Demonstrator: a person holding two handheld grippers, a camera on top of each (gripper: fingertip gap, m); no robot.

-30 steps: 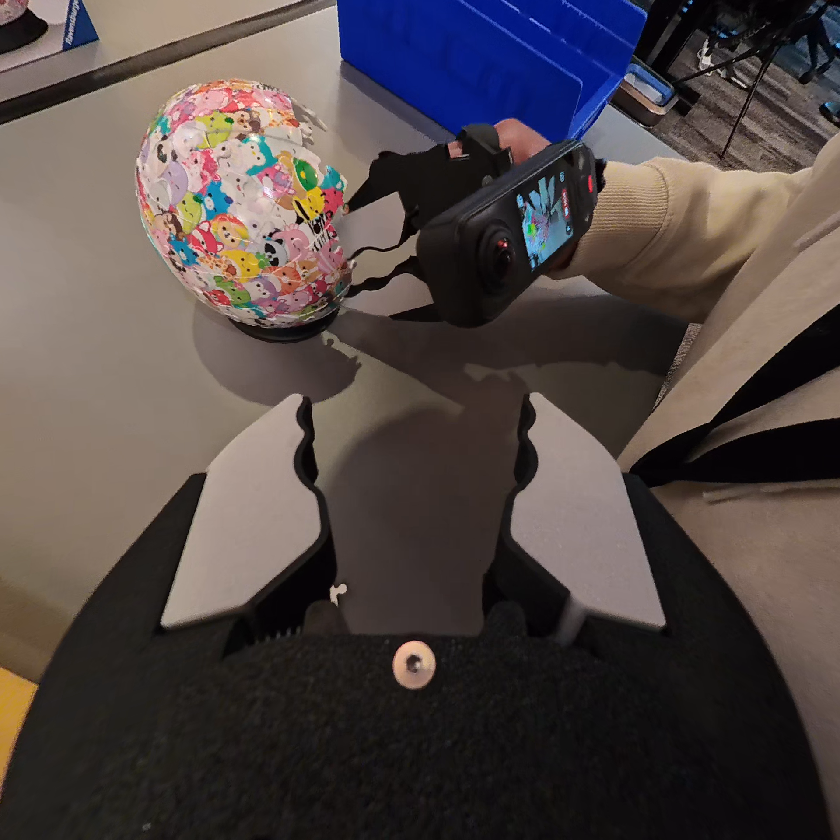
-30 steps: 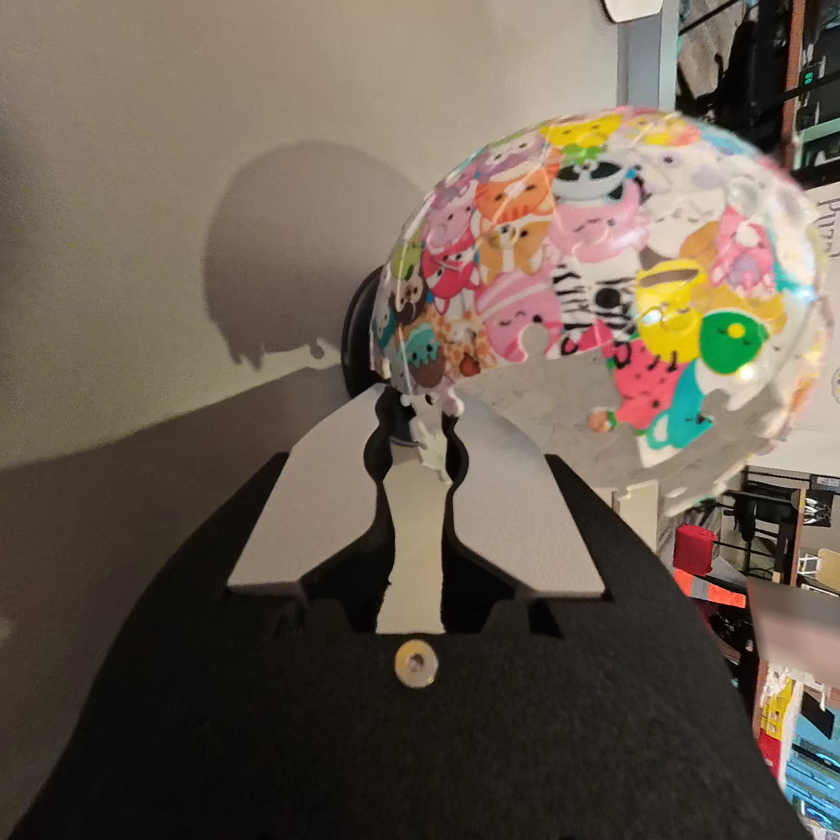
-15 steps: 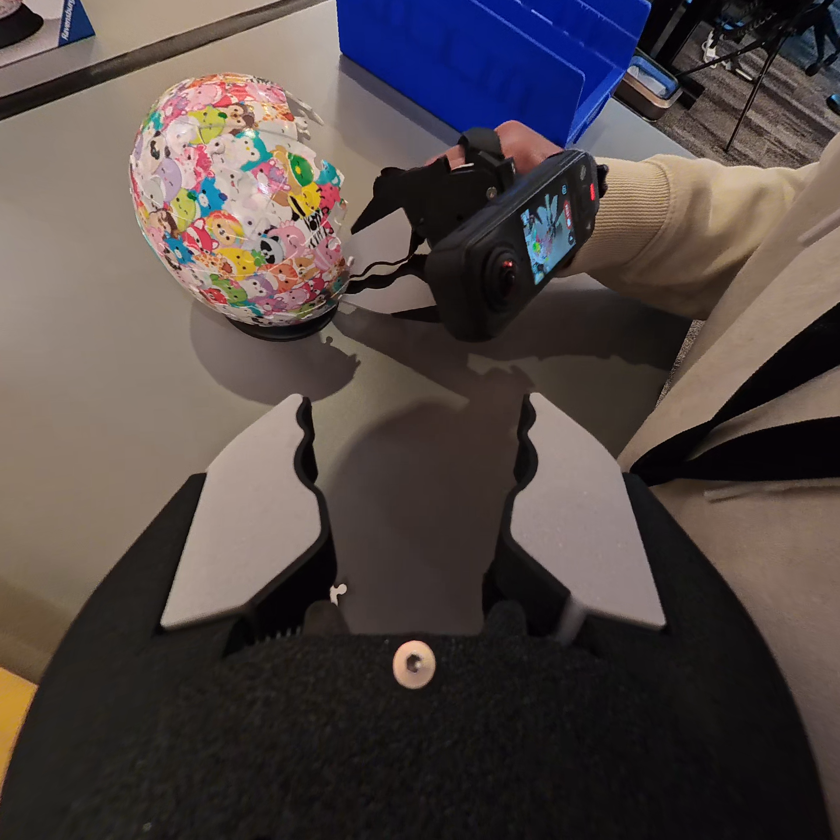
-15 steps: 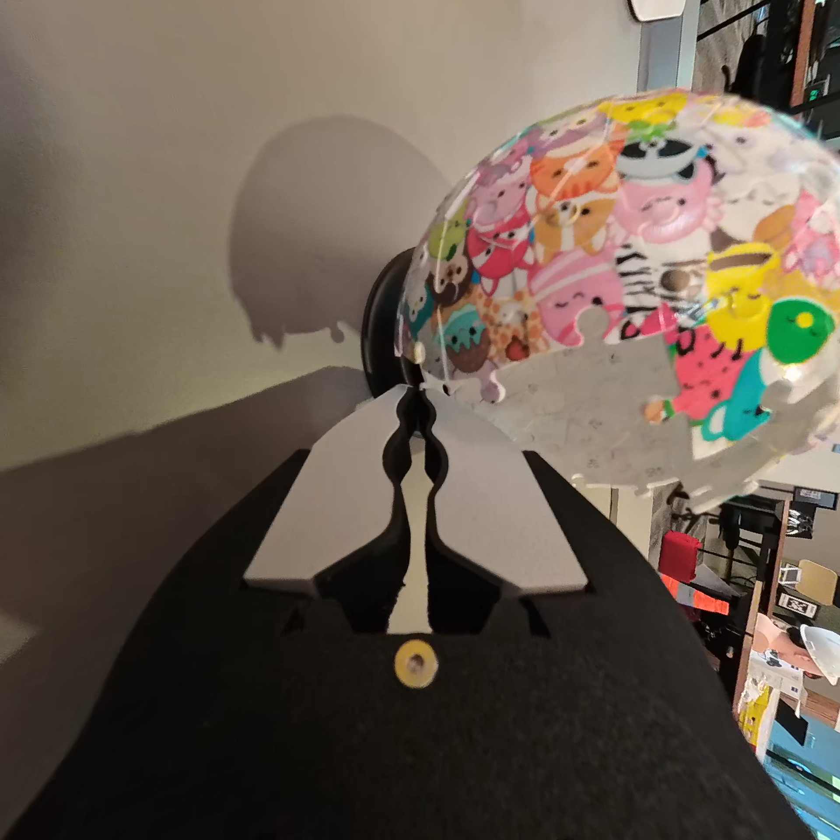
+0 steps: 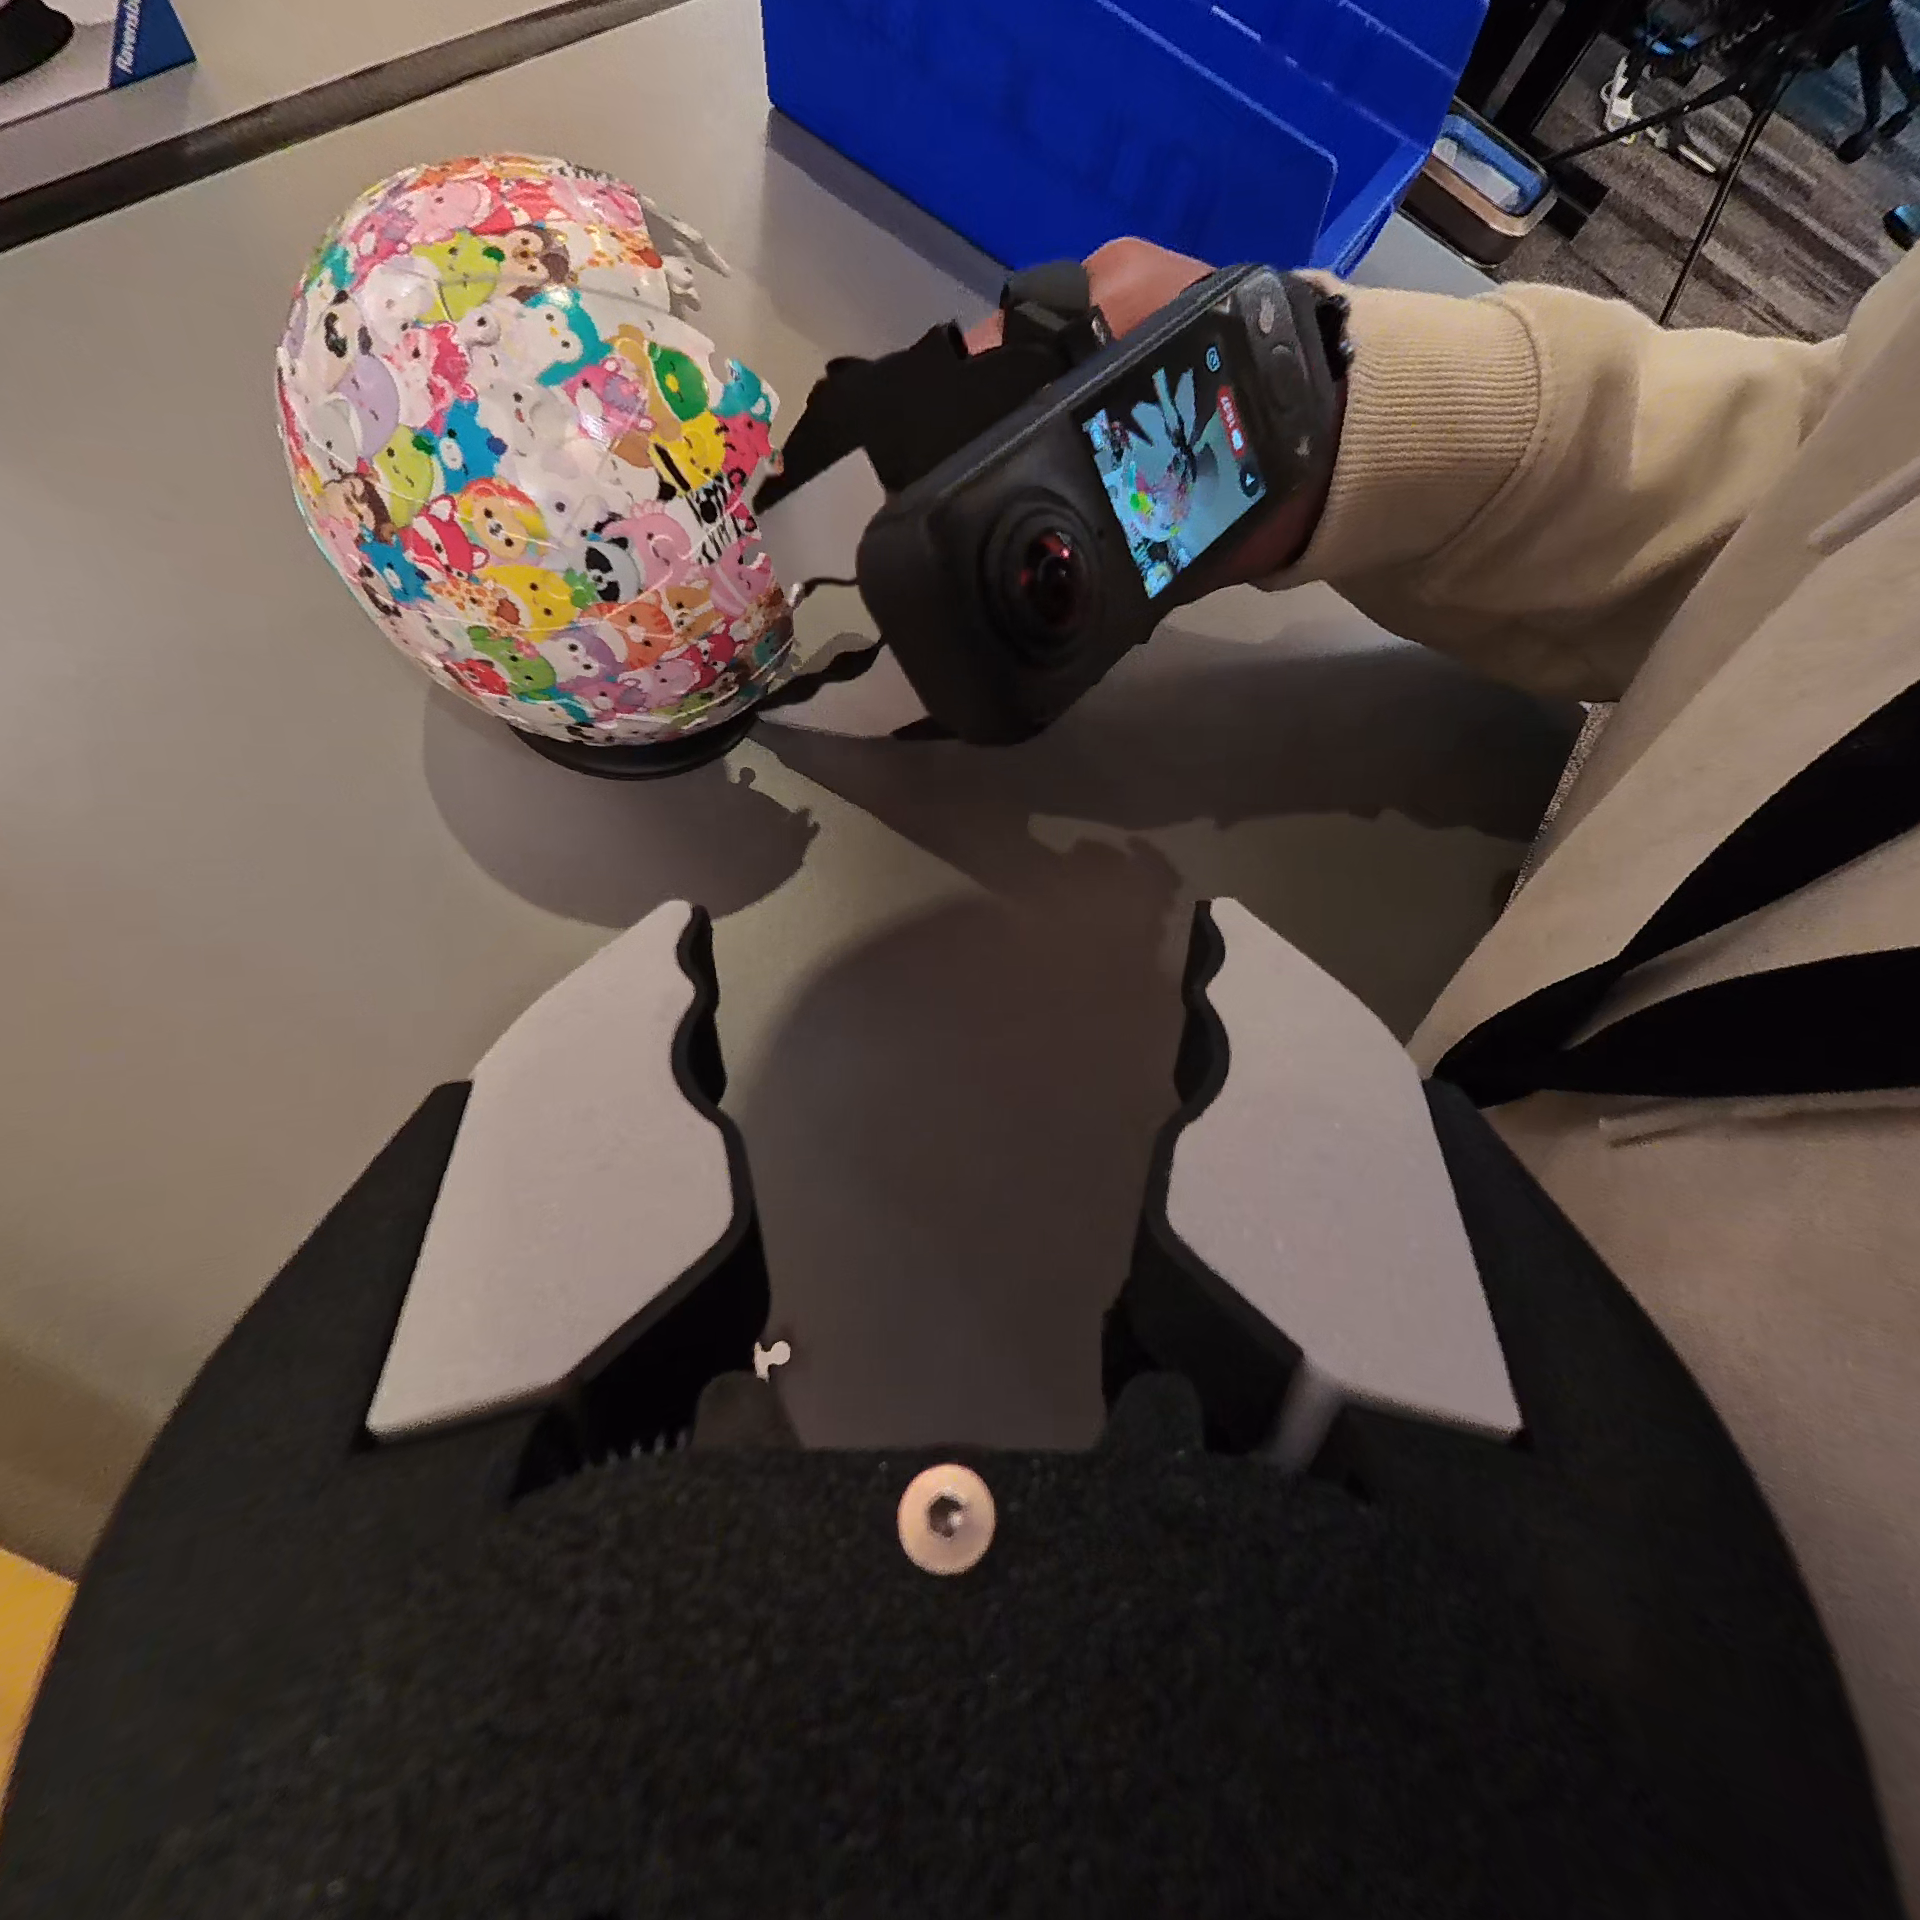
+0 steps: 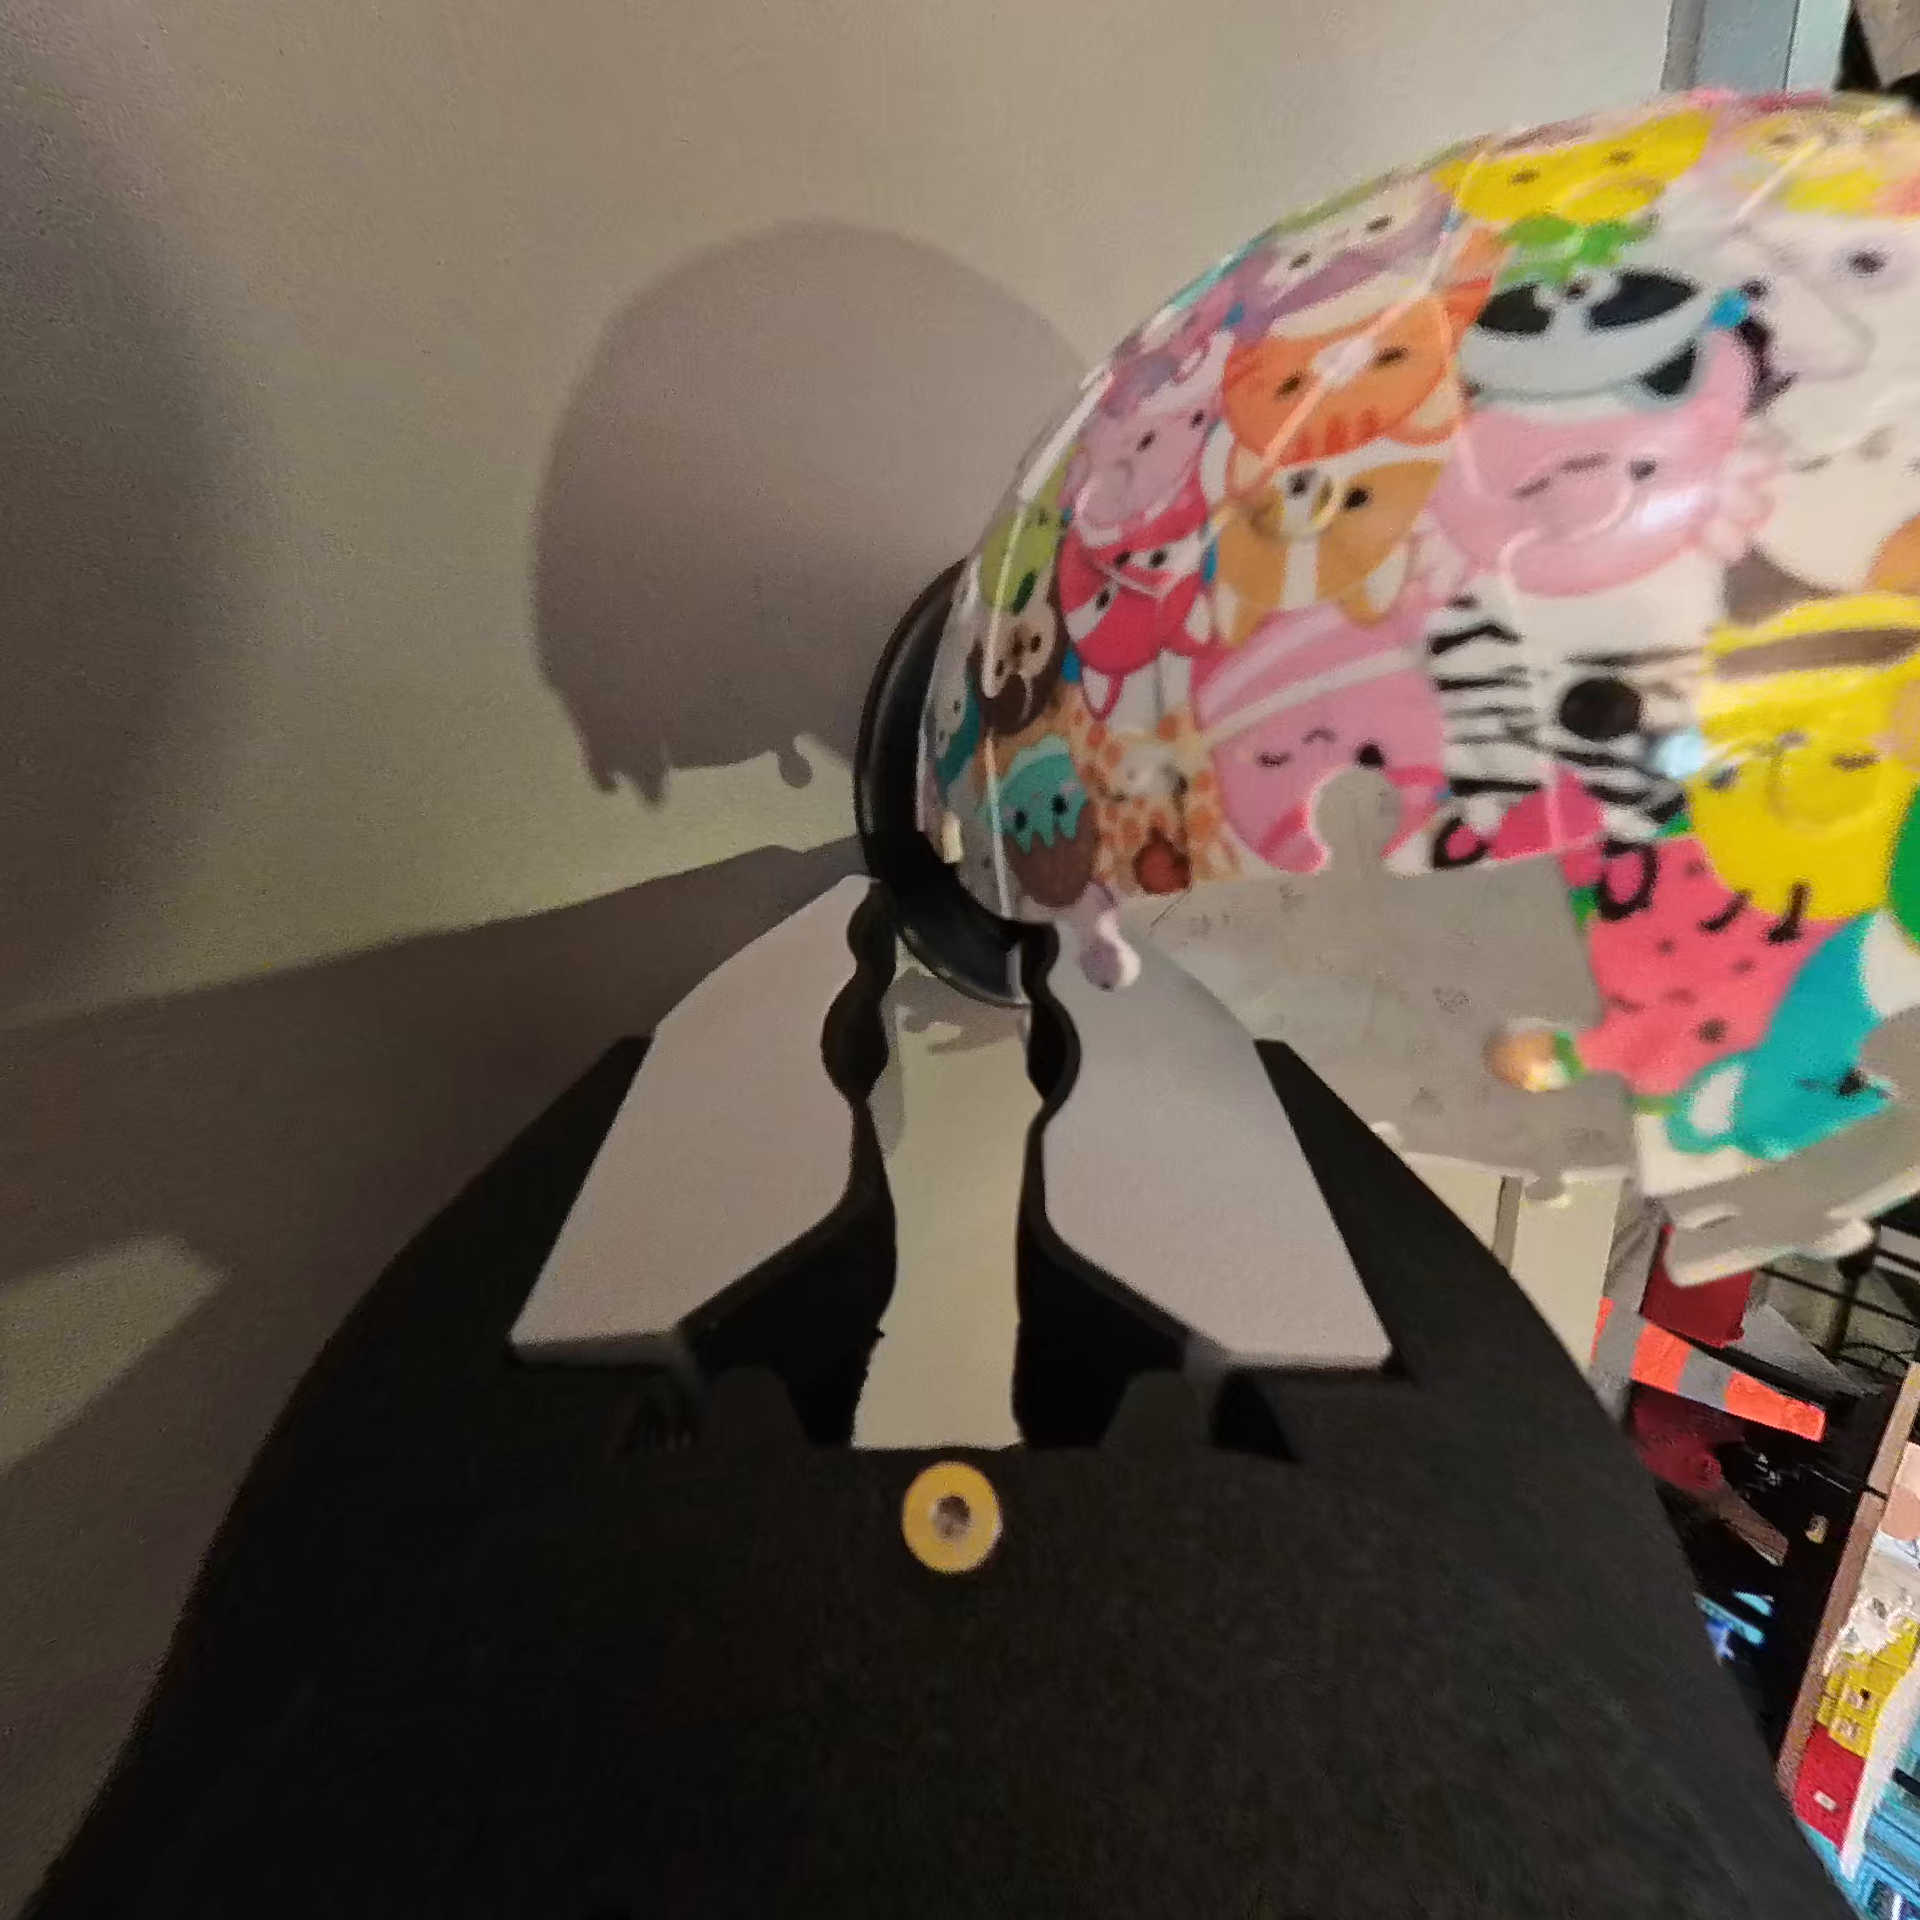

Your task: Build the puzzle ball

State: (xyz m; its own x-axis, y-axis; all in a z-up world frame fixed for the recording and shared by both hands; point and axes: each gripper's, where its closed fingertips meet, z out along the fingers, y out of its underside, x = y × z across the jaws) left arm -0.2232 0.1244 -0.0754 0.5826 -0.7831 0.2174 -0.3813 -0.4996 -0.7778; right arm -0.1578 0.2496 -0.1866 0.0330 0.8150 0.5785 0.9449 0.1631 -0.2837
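The puzzle ball [image 5: 520,447], covered in bright cartoon animals, sits tilted on a black ring stand [image 5: 634,753] on the grey table. Its side toward the right gripper has a gap with a jagged rim, and the grey inside [image 6: 1351,987] shows. My right gripper [image 6: 951,925] is open by a narrow gap, with its fingertips at the ball's lower rim beside the stand [image 6: 904,831]. Nothing is between its fingers. It also shows in the left wrist view [image 5: 800,613], against the ball's right side. My left gripper [image 5: 951,925] is wide open and empty, above the table in front of the ball.
A blue bin [image 5: 1091,104] stands behind the ball. A puzzle box corner [image 5: 145,42] lies at the far left. The person's cream sleeve [image 5: 1558,468] and body fill the right side. Cluttered shelves [image 6: 1818,1558] show past the table in the right wrist view. One gripper's finger ends stand about 20 cm off the other's.
My right gripper was shut on a small white piece at the ball's lower rim; its fingers have now parted and it has moved closer. The ball has tipped slightly. The left gripper has not moved.
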